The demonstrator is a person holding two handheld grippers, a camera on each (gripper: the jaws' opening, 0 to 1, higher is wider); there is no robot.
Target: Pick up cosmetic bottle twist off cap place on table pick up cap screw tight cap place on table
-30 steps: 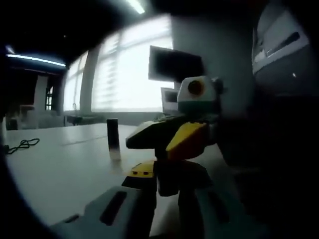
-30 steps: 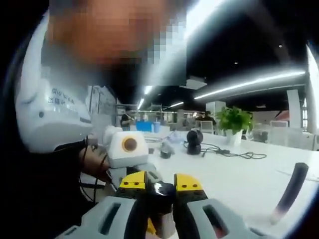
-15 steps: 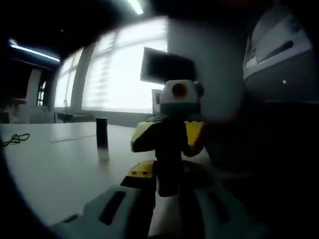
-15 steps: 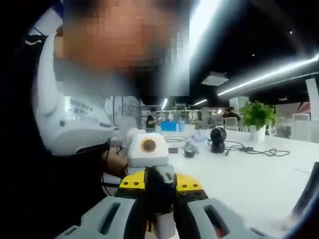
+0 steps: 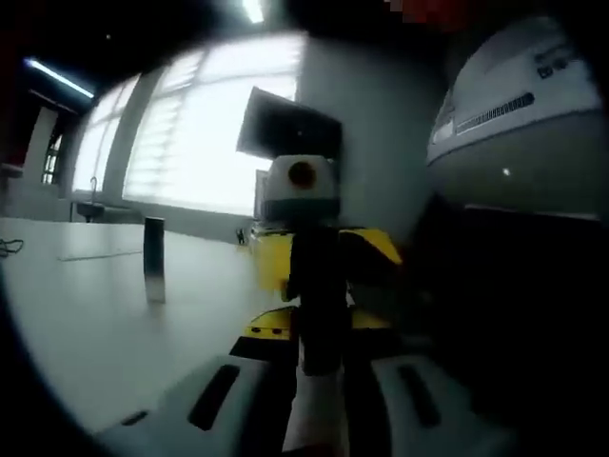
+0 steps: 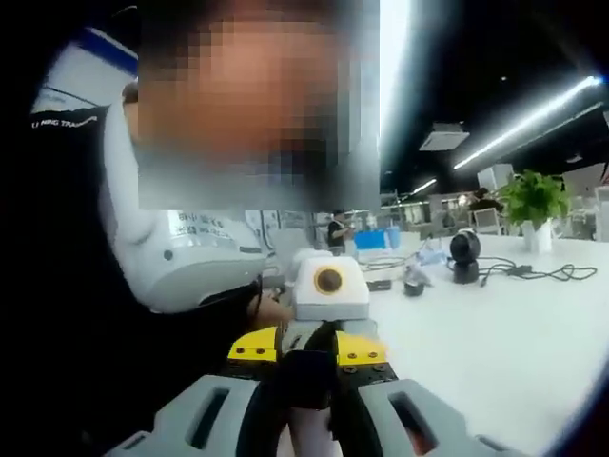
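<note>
Since a second ago both views have swung: in the left gripper view the opposing tongs have turned from a slanted, side-on pose to nearly face-on, and the dark upright cylinder (image 5: 153, 259) standing on the worktop (image 5: 86, 314) has slid toward the left edge, a shift of the camera, not of the cylinder. In the right gripper view the plant (image 6: 533, 202) and the cables have drifted right, and the person's torso takes up more of the left side. The left tongs (image 5: 317, 367) are narrowed around the pale lower body of the cosmetic bottle (image 5: 319, 314), which rises straight out between their jaws. The right tongs (image 6: 314, 376) are closed on the bottle's dark upper end, most likely its cap, meeting the left pair head-on. The bottle is thus held in the air between the two tongs, clear of the worktop, with its long axis running along both pairs of jaws, the dark end pointing toward the right tongs. This opposed hold looks chosen for twisting: one pair steadies the body while the other turns the cap about that shared axis. Whether the cap is being loosened or tightened cannot be told.
</note>
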